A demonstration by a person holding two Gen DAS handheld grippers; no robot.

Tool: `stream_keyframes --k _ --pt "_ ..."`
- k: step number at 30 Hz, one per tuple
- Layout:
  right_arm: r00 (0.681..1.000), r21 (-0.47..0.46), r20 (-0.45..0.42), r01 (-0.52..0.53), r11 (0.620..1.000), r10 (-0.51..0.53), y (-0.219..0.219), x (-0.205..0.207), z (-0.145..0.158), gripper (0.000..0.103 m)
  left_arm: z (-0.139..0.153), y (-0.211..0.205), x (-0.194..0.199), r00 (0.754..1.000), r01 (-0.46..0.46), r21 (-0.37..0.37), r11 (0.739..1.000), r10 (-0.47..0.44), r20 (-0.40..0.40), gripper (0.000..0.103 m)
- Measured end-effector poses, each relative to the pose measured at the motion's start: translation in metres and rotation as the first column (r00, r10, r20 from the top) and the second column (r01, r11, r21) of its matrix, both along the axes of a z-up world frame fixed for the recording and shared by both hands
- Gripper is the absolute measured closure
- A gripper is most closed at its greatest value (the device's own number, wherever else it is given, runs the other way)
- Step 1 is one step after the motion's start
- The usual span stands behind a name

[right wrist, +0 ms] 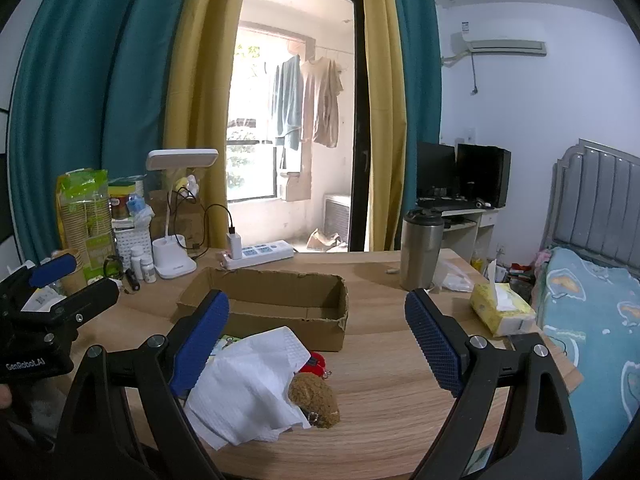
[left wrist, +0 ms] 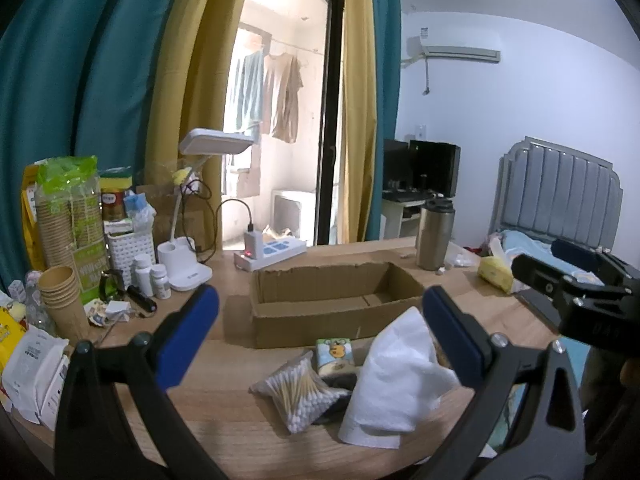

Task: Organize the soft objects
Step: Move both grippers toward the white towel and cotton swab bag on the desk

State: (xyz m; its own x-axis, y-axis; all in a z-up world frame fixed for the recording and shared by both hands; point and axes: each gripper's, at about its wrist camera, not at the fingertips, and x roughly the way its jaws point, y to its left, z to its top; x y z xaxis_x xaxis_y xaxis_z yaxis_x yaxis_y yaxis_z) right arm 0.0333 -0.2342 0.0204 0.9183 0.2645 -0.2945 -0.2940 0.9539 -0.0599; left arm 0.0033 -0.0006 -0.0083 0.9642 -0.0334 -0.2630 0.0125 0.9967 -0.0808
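An empty cardboard box (left wrist: 320,304) (right wrist: 280,308) lies on the wooden table. In front of it sits a pile: a white cloth (left wrist: 396,380) (right wrist: 248,384), a bag of cotton swabs (left wrist: 296,392), a small tissue pack (left wrist: 335,354), a brown plush toy (right wrist: 314,398) and a red item (right wrist: 316,362) partly under the cloth. My left gripper (left wrist: 320,332) is open above the pile. My right gripper (right wrist: 316,332) is open above the cloth and plush. Each gripper also shows in the other's view, left gripper (right wrist: 52,292), right gripper (left wrist: 568,288).
A steel tumbler (left wrist: 434,236) (right wrist: 420,248), a yellow tissue pack (left wrist: 496,274) (right wrist: 500,312), a power strip (left wrist: 272,254) (right wrist: 260,256) and a desk lamp (left wrist: 188,264) (right wrist: 172,260) stand behind the box. Paper cups (left wrist: 64,292), bottles and packets crowd the left. A bed (right wrist: 592,320) lies right.
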Motion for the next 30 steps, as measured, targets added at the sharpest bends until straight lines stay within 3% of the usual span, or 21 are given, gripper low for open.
stream_keyframes --k 30 --pt "1.0 0.0 -0.022 -0.014 1.0 0.014 0.0038 0.0009 -0.0076 0.011 -0.0005 0.0032 -0.0037 1.0 -0.005 -0.032 0.999 0.006 0.009 0.0"
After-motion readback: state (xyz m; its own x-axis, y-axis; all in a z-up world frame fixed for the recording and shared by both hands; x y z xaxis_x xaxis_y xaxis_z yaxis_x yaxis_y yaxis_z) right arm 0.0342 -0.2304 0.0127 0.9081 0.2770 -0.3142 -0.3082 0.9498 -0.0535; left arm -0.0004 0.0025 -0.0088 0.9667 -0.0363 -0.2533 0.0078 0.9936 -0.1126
